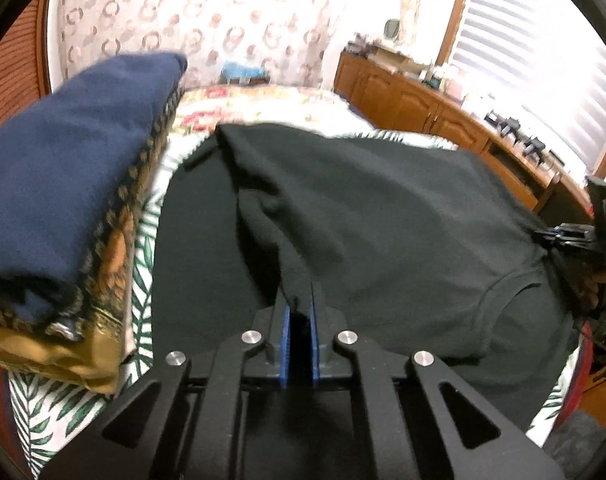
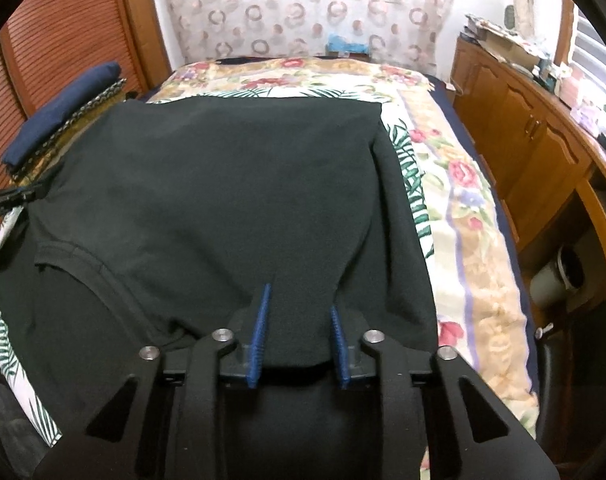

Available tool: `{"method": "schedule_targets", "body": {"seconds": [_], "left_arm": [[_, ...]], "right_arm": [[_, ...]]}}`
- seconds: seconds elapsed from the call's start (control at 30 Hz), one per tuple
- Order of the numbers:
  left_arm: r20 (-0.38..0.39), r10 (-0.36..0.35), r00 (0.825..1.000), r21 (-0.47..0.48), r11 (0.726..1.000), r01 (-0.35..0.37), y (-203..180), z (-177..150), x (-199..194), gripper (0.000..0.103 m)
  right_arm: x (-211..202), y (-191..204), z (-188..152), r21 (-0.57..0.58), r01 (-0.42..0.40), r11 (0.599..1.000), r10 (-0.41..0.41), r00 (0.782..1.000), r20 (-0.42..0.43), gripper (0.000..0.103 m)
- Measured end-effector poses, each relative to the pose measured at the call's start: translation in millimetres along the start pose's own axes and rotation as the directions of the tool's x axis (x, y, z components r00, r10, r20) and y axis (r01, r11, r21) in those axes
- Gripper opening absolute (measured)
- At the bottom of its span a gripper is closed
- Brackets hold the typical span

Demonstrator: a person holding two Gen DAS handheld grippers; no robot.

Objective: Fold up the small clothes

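While a black T-shirt [image 2: 207, 184] is spread flat across the bed [image 2: 463, 216], its near edge is held at two places. A raised pleat of the black fabric is pinched by the left hand-held gripper [image 1: 301, 300], whose blue pads [image 1: 285, 332] are pressed almost together on the cloth. The shirt's near right corner is gathered between the ribbed blue pads [image 2: 261, 328] of the right hand-held gripper [image 2: 299, 312] — the jaws are narrowed on the bunched fabric, which fills the gap between them. The round neckline [image 2: 99, 268] is seen between the two grips. A floral bedspread [image 2: 459, 172] lies under the shirt. A stack of folded clothes [image 1: 63, 192] — a navy piece on top, a gold-patterned one below — rests just beside the shirt's left edge.
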State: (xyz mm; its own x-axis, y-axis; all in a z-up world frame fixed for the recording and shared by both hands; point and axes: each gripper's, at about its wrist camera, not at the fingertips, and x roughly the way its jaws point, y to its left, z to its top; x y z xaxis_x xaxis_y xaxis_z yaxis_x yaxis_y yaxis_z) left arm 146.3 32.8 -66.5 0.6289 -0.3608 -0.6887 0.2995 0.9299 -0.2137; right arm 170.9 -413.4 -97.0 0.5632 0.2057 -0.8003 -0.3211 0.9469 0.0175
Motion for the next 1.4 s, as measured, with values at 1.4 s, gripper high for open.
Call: {"method": "schedule_targets", "body": {"seconds": [1.4], "left_arm": [[0.037,0.092,0.995,-0.003,0.996,-0.092,-14,-74,-76,0.01]], "right_arm": [[-96,49,-65,-0.069,-0.008,0.998,0.018,0.988,0.155,0.007]]}}
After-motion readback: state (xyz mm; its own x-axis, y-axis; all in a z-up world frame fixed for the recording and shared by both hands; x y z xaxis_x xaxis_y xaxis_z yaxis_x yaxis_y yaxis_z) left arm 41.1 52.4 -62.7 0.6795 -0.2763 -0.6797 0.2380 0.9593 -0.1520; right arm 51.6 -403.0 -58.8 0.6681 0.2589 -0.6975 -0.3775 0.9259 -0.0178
